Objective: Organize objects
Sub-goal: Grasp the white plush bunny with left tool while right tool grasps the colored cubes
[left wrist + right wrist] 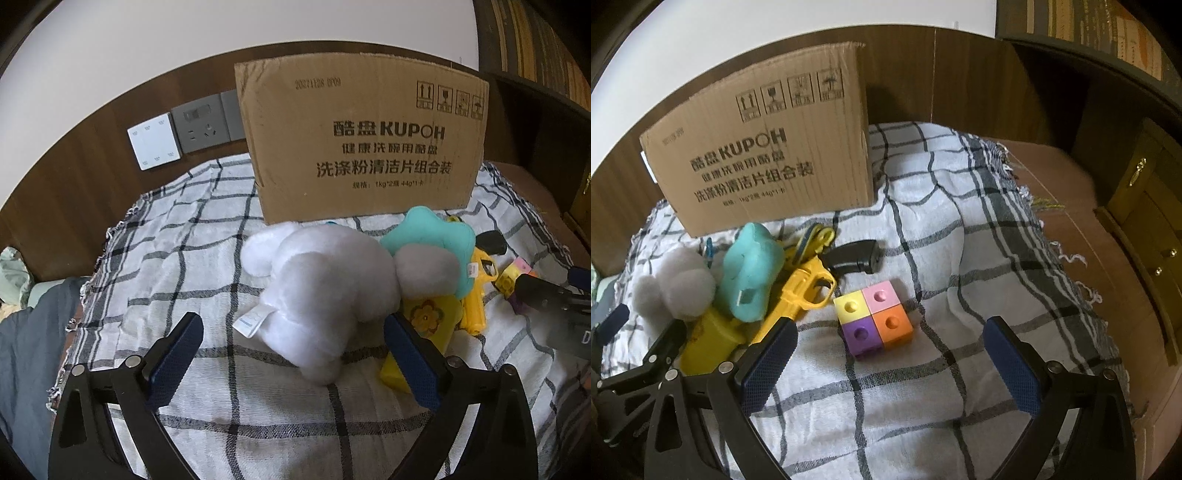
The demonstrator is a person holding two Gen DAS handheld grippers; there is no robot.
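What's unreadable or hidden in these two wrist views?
- Cardboard box interior: both views show only its printed front, so contents unknown.
- Yellow toy gun front end: hidden under the teal plush in the right wrist view.
- Yellow bottle: mostly covered by the white plush, left wrist view.
- White plush tag: print too small.

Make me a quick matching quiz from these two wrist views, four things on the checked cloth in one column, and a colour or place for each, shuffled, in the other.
Things:
1. plush toy
2. toy gun
3. cardboard box
4. block cube

Descriptions:
A. yellow body, black grip
B. four colours, ahead of the right gripper's open fingers
C. white, ahead of the left gripper
D. brown, standing at the back

Pairs: 1-C, 2-A, 3-D, 4-B
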